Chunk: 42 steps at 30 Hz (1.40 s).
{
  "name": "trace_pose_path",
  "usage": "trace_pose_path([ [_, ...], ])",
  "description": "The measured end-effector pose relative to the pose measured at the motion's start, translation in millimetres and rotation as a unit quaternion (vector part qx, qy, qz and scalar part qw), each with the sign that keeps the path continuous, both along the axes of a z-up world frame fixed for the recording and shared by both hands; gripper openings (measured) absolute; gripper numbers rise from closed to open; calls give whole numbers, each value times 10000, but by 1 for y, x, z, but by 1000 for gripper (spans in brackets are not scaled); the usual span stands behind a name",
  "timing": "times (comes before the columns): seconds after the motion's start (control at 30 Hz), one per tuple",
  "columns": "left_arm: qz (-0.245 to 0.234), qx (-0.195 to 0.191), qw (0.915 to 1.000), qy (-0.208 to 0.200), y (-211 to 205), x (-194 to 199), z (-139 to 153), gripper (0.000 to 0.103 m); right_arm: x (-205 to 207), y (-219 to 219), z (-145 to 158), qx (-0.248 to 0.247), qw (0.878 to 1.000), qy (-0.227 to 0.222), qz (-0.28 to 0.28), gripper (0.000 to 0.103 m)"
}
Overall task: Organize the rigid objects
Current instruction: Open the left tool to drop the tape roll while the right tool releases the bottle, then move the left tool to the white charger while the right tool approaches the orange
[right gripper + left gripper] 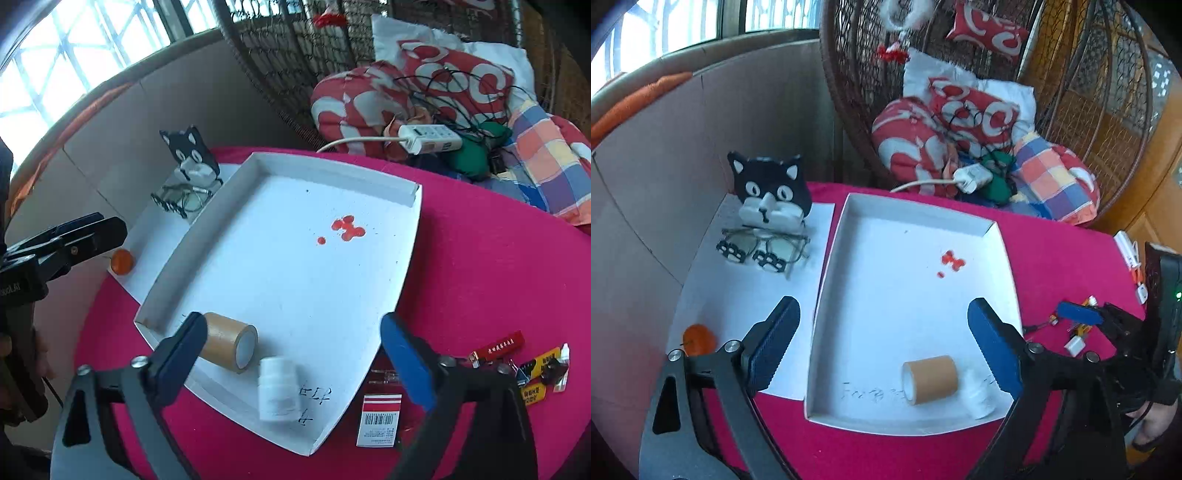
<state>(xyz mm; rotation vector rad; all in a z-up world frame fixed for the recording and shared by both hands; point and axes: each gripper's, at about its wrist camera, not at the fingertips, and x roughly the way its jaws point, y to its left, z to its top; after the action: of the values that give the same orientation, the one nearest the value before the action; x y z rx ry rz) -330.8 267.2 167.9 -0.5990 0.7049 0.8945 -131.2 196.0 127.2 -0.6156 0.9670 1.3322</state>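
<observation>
while both sets of fingers are hanging wide and released over the white tray (402,236), nothing is sitting between them. the left gripper (884,345) is showing the brown tape roll (930,379) lying on its side at 6 o'clock in the tray. the white bottle (279,388) is lying blurry just beside the roll, at 5 o'clock from it in the right gripper's (295,360) view. the tray is resting on the pink desk (480,277).
</observation>
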Motion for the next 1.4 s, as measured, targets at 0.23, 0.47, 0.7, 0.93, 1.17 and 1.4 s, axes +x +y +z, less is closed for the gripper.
trace_pose_path([
  [0.23, -435, 69, 9977, -522, -17, 23, 24, 93, 31, -36, 42, 668, 9958, -332, -537, 103],
  [0.47, -1248, -254, 9893, -715, -45, 86, 20, 93, 106, -92, 75, 962, 9803, -699, -1579, 103],
  [0.7, -1991, -718, 9769, -284, -80, 153, -11, 93, 164, -159, 61, 611, 9678, -641, -2358, 103],
  [0.93, -2536, -870, 9622, 481, -117, 214, -53, 93, 191, -200, 33, 14, 9700, -571, -2362, 103],
  [1.17, -2994, -743, 9464, 955, -145, 265, -86, 92, 190, -222, -4, -716, 9746, -368, -2089, 103],
  [1.4, -3427, -693, 9242, 1538, -160, 304, -118, 88, 183, -225, -19, -1002, 9809, -339, -1635, 95],
])
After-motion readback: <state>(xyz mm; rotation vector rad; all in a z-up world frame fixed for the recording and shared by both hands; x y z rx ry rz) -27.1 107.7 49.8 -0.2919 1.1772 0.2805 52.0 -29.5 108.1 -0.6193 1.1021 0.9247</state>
